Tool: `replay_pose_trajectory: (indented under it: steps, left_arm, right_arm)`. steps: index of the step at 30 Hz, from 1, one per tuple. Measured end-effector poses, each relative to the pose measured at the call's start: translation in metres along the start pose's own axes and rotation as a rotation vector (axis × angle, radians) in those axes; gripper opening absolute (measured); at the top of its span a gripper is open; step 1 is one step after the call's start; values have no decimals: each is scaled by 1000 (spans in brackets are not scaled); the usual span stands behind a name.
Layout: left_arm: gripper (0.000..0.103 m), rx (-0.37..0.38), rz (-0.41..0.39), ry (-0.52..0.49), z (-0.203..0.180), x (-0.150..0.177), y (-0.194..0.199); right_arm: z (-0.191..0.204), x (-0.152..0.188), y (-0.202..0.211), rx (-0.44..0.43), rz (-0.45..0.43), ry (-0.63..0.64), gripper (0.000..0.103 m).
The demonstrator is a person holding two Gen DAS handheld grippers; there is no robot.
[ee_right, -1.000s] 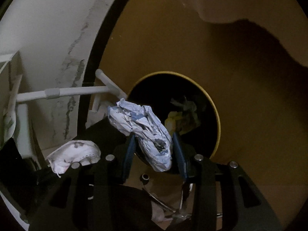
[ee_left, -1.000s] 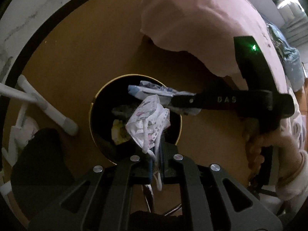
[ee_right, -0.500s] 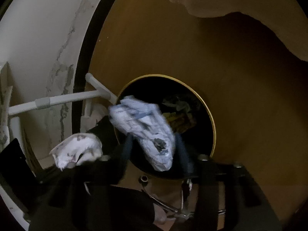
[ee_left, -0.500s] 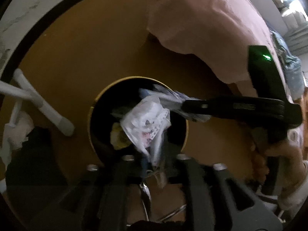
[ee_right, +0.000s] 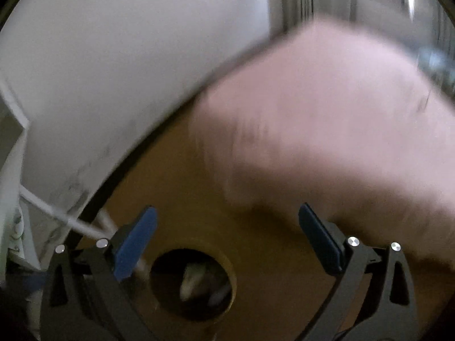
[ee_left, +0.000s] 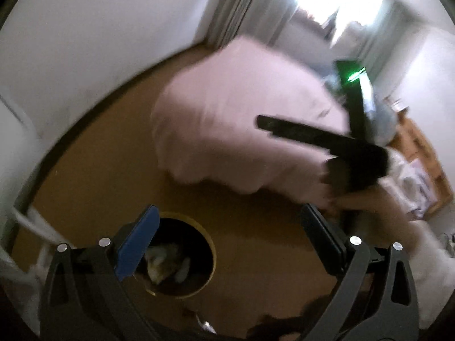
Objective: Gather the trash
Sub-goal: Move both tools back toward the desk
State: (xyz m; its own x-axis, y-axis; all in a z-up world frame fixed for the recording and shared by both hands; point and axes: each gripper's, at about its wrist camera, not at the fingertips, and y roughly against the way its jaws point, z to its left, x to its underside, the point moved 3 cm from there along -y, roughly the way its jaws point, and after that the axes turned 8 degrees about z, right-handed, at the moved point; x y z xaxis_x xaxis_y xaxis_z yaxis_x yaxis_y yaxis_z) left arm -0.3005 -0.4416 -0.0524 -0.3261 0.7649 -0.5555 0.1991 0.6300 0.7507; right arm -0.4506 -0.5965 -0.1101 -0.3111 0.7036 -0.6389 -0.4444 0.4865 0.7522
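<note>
My left gripper (ee_left: 230, 227) has just been opening and its jaws now stand wide apart with nothing between them. My right gripper (ee_right: 227, 227) has done the same: jaws spread, nothing held. Both views are blurred. The trash (ee_left: 166, 264) lies inside the bin (ee_left: 209, 255), a dark round can with a gold rim on the brown floor (ee_left: 256, 241) (I can only make out pale crumpled lumps in it). The pink bedding (ee_left: 241, 119) hangs over the floor behind.
</note>
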Motion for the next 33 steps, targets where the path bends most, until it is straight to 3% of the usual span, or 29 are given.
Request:
replay_pose_trajectory:
  steps: [3, 7, 10, 13, 14, 16, 18, 19, 21, 24, 28, 29, 30, 33]
  left_arm:
    - [96, -65, -111, 23, 14, 2, 74]
    - [97, -274, -227, 165, 73, 32, 175]
    - [96, -484, -274, 344, 133, 77, 249]
    - [96, -728, -296, 581, 198, 146, 319]
    - [96, -790, -301, 671, 219, 172, 340]
    - [96, -843, -341, 841, 254, 221, 376]
    - [96, -829, -372, 976, 281, 262, 403]
    - [96, -782, -385, 1023, 296, 278, 409]
    - [96, -732, -388, 1042, 313, 294, 414]
    - [96, -662, -395, 1020, 333, 285, 404]
    - [94, -643, -351, 955, 353, 257, 382]
    - [77, -636, -338, 940, 358, 252, 378]
    - [51, -621, -326, 932, 363, 249, 376]
    - [24, -558, -337, 917, 365, 247, 371]
  right_arm:
    - [45, -15, 37, -87, -85, 33, 96]
    - [137, -19, 56, -231, -67, 161, 96]
    - [218, -10, 61, -314, -52, 308, 96]
    - [303, 8, 62, -385, -54, 471, 96]
    - [334, 16, 62, -410, -44, 529, 96]
    - [388, 33, 64, -484, -16, 618, 96]
    - [427, 50, 72, -542, -1, 680, 96]
    - [449, 59, 76, -566, 7, 714, 96]
    - [488, 75, 84, -608, 23, 771, 96]
    - [521, 93, 97, -655, 35, 821, 96]
    - [550, 106, 104, -670, 40, 850, 96]
    - [555, 107, 104, -667, 41, 853, 96]
    - [551, 104, 104, -668, 45, 854, 96]
    - [552, 99, 105, -675, 50, 859, 96]
